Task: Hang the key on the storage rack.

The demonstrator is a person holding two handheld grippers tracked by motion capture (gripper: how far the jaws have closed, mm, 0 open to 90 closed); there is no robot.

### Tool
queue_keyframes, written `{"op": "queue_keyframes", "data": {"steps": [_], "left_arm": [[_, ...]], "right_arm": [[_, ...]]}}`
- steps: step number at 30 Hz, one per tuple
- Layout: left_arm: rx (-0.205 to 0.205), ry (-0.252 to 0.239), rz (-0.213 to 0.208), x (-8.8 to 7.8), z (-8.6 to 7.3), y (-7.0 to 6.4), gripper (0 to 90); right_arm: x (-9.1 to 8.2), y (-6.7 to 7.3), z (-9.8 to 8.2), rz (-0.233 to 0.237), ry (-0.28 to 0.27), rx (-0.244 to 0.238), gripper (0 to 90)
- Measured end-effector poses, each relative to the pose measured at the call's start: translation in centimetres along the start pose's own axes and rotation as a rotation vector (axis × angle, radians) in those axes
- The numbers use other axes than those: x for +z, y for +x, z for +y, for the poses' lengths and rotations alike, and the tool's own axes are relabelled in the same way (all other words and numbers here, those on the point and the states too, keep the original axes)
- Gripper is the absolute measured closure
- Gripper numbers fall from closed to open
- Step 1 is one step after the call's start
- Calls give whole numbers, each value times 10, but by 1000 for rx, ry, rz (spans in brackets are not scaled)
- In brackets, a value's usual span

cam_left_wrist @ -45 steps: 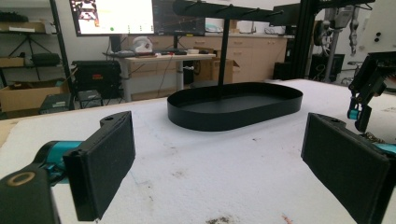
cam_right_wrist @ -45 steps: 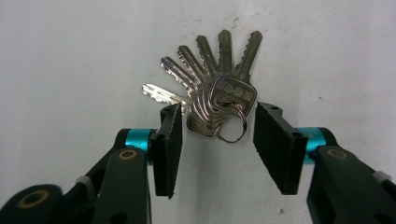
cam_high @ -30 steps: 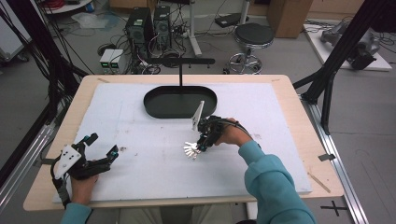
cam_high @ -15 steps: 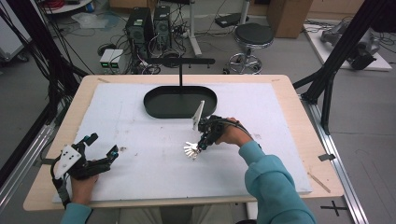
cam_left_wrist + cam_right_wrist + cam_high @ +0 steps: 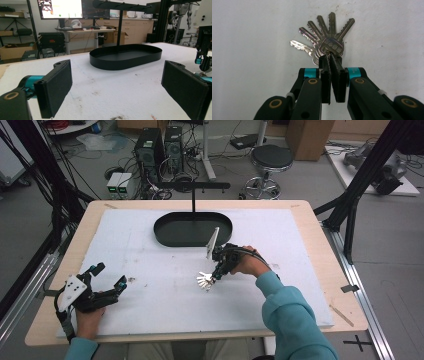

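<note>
A fanned bunch of silver keys (image 5: 329, 47) lies flat on the white foam board, near the middle of the table (image 5: 204, 280). My right gripper (image 5: 330, 58) points down at it; its jaws have just been closing and now pinch the key heads where the ring gathers them. From above, that gripper (image 5: 214, 276) sits just right of the keys, with a teal-sleeved arm behind it. My left gripper (image 5: 110, 275) rests near the board's front left corner, open, with nothing between its wide-spread pads (image 5: 57, 87).
A black oval tray (image 5: 165, 237) with an upright T-shaped hanger stand (image 5: 193, 195) sits at the back centre of the board, also seen in the left gripper view as the tray (image 5: 125, 65). The wooden table edge (image 5: 320, 250) frames the foam.
</note>
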State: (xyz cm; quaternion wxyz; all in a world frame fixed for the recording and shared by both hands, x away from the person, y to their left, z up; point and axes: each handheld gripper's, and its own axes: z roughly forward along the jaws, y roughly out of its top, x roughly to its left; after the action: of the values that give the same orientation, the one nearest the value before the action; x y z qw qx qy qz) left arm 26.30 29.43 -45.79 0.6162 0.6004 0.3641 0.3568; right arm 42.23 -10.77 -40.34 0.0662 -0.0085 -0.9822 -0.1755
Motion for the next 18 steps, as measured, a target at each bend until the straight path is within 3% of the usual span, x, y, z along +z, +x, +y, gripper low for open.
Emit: {"op": "queue_keyframes", "data": {"steps": [7,13,18], "left_arm": [[0,0,0,0,0,0,103],[-1,1,-1,0,0,0,103],[-2,0,0,0,0,0,103]], "right_arm": [[0,3,2,-20,10,21,884],[-1,4,1,-12,3,82,887],[-6,5,0,-38,-26,121,889]]}}
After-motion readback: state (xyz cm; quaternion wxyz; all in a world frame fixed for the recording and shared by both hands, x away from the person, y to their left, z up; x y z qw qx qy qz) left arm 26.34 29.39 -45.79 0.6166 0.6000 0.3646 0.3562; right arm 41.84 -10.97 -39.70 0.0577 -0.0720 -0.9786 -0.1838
